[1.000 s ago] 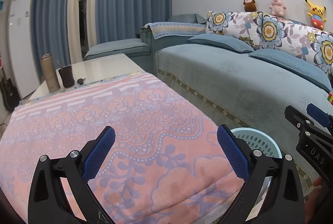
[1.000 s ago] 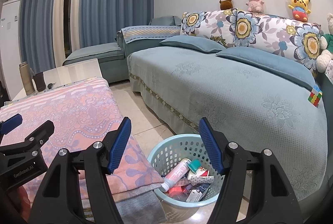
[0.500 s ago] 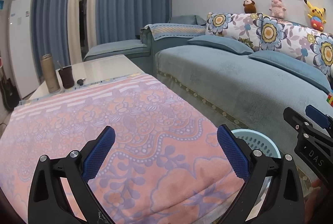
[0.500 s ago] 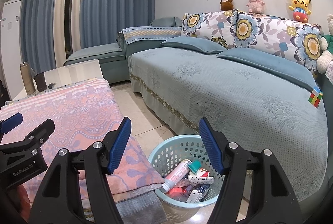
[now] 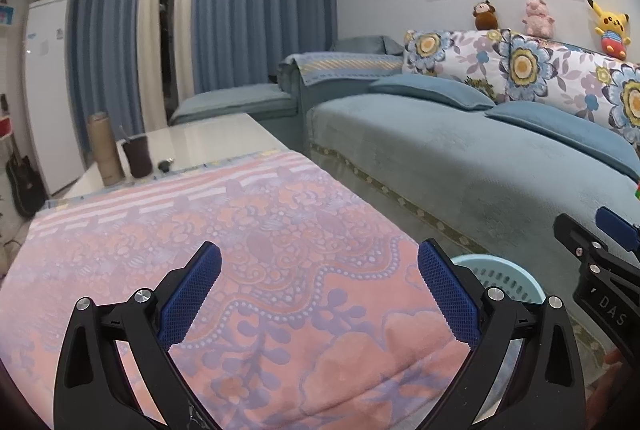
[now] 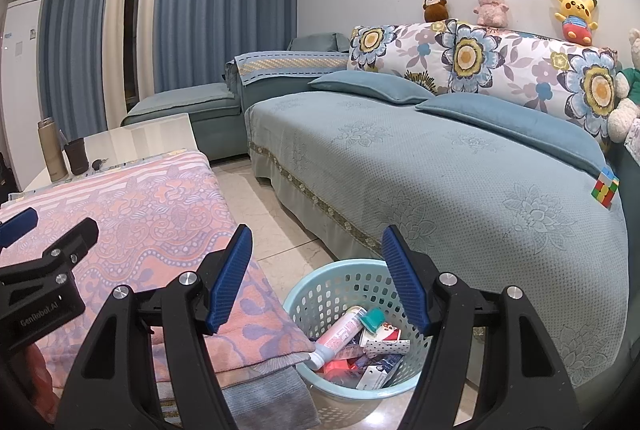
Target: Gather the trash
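Both tools, left [image 5: 318, 288] and right [image 6: 316, 280], stood spread and empty. Collected trash [image 6: 360, 342] lay in the basket [image 6: 320, 294] beside the worktop [image 6: 132, 206]. Judged risk: the basket sat just under the overhanging cloth, so a careless reach could tip it.

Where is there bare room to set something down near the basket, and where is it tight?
Free: the pink blanket from the claws up to its striped far edge, and the sofa seat between basket and cushions. The floor strip between blanket and sofa is clear. Crowded: the basket, full of trash, and the table corner by the flask and cup.
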Demonstrator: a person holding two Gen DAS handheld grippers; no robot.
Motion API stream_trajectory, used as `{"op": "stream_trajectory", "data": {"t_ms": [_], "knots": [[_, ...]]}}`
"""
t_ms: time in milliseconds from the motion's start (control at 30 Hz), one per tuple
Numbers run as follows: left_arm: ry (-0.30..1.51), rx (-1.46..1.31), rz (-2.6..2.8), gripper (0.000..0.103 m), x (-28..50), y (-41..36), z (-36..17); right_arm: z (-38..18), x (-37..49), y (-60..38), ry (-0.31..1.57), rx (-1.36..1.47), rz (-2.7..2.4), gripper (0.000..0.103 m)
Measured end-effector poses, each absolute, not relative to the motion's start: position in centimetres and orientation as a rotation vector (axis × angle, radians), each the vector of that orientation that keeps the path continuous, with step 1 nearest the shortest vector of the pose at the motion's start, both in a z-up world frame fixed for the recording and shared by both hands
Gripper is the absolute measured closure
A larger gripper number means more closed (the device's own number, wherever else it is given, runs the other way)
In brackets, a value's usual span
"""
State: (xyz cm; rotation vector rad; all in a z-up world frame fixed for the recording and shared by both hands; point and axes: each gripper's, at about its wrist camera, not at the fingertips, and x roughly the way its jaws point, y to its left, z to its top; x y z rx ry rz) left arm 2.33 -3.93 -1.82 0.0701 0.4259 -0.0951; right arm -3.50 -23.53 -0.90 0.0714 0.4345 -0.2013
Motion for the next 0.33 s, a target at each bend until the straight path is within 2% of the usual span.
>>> {"op": "stream_trajectory", "data": {"t_ms": [333], "knots": [[0.437, 0.061, -0.118, 0.007, 2.28, -3.55, -1.66, -0.71, -3.65, -23.43, 0.430, 0.057, -0.198, 0.039]]}}
